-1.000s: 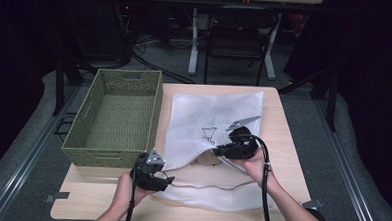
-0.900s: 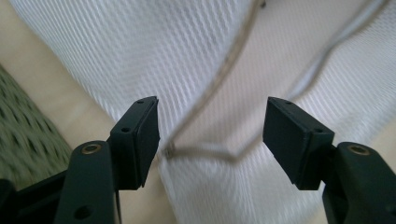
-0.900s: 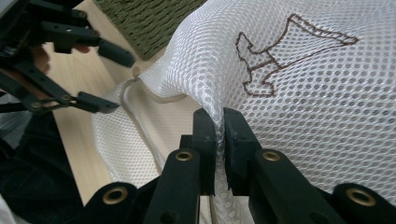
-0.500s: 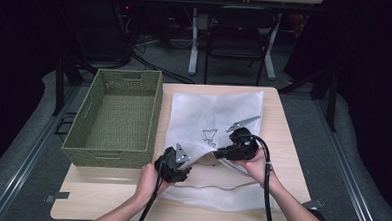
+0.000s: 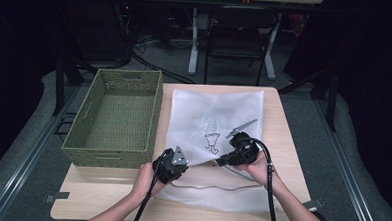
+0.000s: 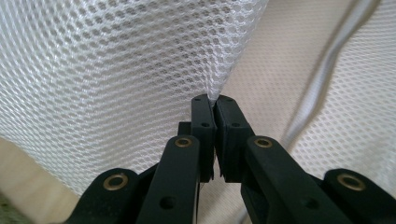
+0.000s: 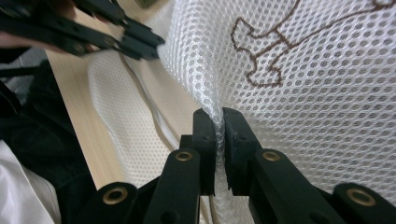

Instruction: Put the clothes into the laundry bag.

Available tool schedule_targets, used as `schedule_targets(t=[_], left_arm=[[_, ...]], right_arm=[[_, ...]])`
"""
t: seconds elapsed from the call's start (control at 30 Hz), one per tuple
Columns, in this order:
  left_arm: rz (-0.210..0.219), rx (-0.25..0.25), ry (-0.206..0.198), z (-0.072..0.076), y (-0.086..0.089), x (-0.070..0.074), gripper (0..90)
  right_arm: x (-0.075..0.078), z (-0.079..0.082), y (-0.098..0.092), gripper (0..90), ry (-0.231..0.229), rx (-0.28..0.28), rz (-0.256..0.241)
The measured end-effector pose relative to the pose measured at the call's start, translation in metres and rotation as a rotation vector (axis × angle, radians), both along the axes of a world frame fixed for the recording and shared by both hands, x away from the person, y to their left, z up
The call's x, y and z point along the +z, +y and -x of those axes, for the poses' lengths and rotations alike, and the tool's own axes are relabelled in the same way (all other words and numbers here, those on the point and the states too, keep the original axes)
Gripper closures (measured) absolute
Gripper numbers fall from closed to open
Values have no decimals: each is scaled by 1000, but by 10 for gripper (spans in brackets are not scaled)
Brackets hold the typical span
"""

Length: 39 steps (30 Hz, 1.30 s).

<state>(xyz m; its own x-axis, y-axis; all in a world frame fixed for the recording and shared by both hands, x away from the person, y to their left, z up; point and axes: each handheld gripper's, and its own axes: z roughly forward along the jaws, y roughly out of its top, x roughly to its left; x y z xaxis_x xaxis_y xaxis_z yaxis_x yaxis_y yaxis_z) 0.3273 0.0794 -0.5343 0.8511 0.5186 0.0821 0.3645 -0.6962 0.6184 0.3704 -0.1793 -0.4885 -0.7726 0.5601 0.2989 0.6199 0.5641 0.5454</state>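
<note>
Two grippers, left gripper [image 6: 214, 103] and right gripper [image 7: 219, 116], each clamped on mesh bag [image 5: 211, 113]; high view's basket [image 5: 114, 118] alongside.

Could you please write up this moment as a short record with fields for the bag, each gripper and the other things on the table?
bag: white mesh bag with a brown drawing, flat on the table, near edge lifted
left gripper: shut on the bag's edge
right gripper: shut on a fold of the bag, beside the drawing
basket: green woven, left of the bag
cord: lies across the near part of the bag
</note>
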Motion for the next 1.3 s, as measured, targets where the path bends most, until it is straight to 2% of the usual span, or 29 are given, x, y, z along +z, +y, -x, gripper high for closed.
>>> schedule_targets(t=[0.1,0.4,0.53,0.77,0.8,0.9,0.97,1.07,1.17,1.3], left_arm=[[14,-11,49,1,4,-3,868],[-51,-62,129,2,-1,-16,865],[-67,-69,142,2,-4,-20,858],[-47,-58,177,-1,-3,-24,814],[-47,-59,176,-2,-4,-24,802],[-49,-63,182,-2,-3,-22,741],[-42,-64,201,-3,-1,-20,670],[-33,-58,208,-3,3,-15,572],[-9,-28,211,-3,7,-9,414],[35,-20,216,0,11,2,319]], right_arm=[[-8,-2,0,842,24,20,31],[-31,-5,9,836,75,53,139],[-43,-6,13,831,89,56,186],[-55,-11,14,763,96,71,236],[-57,-11,14,739,109,77,236],[-56,-11,15,671,107,89,234],[-52,-10,15,591,130,109,225],[-46,-7,13,509,119,123,203],[-38,-5,11,383,122,146,180],[-28,-3,10,249,119,150,141]])
